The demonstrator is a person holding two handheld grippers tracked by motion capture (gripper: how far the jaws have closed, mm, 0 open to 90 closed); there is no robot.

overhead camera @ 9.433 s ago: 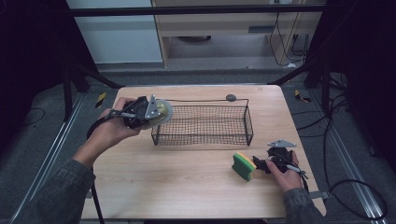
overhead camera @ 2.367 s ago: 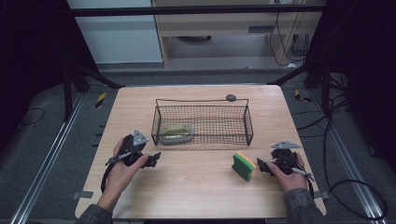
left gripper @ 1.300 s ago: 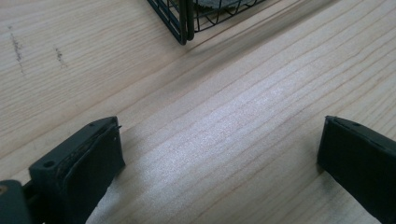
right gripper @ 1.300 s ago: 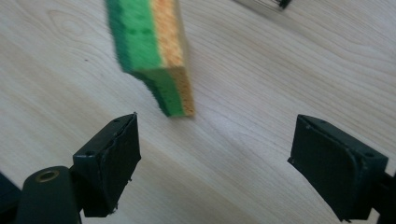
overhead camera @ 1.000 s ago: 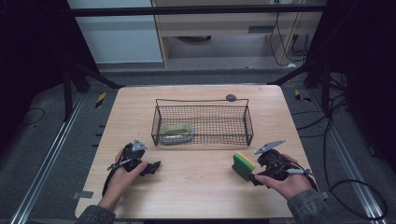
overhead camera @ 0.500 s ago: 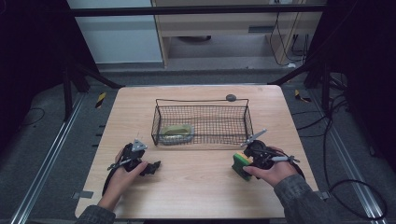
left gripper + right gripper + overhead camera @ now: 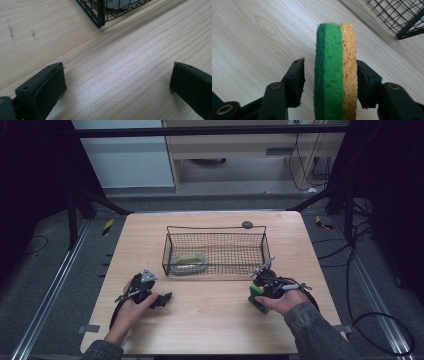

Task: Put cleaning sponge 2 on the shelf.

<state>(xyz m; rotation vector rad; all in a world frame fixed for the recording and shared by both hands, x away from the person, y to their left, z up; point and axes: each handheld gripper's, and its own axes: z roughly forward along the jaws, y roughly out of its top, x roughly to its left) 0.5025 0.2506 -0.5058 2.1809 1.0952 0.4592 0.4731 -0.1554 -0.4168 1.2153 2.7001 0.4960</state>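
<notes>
My right gripper [image 7: 329,82] open, jaws straddling sponge [image 7: 335,75] on edge, just right of basket [image 7: 215,251] corner; left gripper [image 7: 117,87] open, empty.

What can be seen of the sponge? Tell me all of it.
The sponge has three layers: a dark green scouring face, a brighter green middle and a porous yellow-orange back. It stands on edge between the right gripper jaws; the yellow side touches one jaw, while a narrow gap separates the green face from the other. In the high view it sits on the wooden table, in front of the wire basket.
</notes>
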